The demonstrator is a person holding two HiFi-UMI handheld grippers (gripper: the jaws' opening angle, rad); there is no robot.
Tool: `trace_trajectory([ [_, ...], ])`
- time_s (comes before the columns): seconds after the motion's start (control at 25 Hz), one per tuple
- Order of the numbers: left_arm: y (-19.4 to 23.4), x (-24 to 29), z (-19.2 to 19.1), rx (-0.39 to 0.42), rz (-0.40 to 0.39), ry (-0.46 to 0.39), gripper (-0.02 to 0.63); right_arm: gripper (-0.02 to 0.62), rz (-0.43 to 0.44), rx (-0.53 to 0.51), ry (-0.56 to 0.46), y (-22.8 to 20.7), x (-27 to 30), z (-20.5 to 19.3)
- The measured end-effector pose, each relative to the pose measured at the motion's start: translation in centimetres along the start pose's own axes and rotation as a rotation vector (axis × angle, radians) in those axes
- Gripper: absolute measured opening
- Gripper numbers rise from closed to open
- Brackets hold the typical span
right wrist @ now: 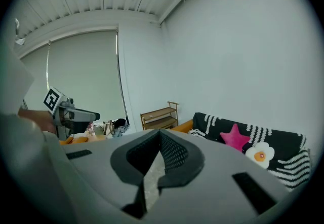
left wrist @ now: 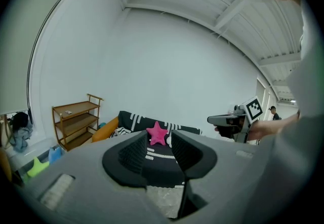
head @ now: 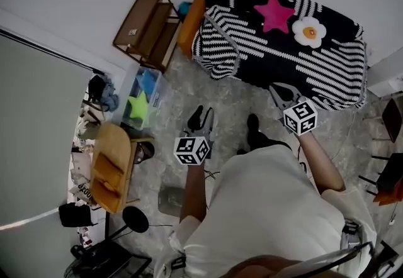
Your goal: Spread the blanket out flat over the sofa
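The left gripper (left wrist: 159,137) has its jaws apart with nothing between them; through the gap shows a pink star cushion (left wrist: 157,133). The right gripper (right wrist: 159,133) has its jaw tips together, also empty. In the head view both are held out over the grey floor (head: 233,104), the left one (head: 201,113) well short of the sofa (head: 191,22) and the right one (head: 282,89) near its front edge. Ahead of them the black-and-white striped blanket (head: 283,56) lies draped over the sofa's seat and back, bunched at its left end. A flower cushion (head: 309,31) rests beside the star. A wooden shelf (head: 146,25) stands left of the sofa.
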State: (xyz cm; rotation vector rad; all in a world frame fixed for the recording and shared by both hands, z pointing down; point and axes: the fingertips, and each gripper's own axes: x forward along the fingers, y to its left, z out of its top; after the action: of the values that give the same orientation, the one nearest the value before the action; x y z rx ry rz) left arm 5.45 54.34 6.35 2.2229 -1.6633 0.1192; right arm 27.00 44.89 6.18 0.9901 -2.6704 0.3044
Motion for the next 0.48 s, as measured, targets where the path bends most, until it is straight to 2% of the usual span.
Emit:
trace_trajectory([
  [0.48,1.9,9.2,3.1,0.005,0.018,0.031,0.155,0.003,0.089,-0.003,0.030,-6.7,8.4,2.6],
])
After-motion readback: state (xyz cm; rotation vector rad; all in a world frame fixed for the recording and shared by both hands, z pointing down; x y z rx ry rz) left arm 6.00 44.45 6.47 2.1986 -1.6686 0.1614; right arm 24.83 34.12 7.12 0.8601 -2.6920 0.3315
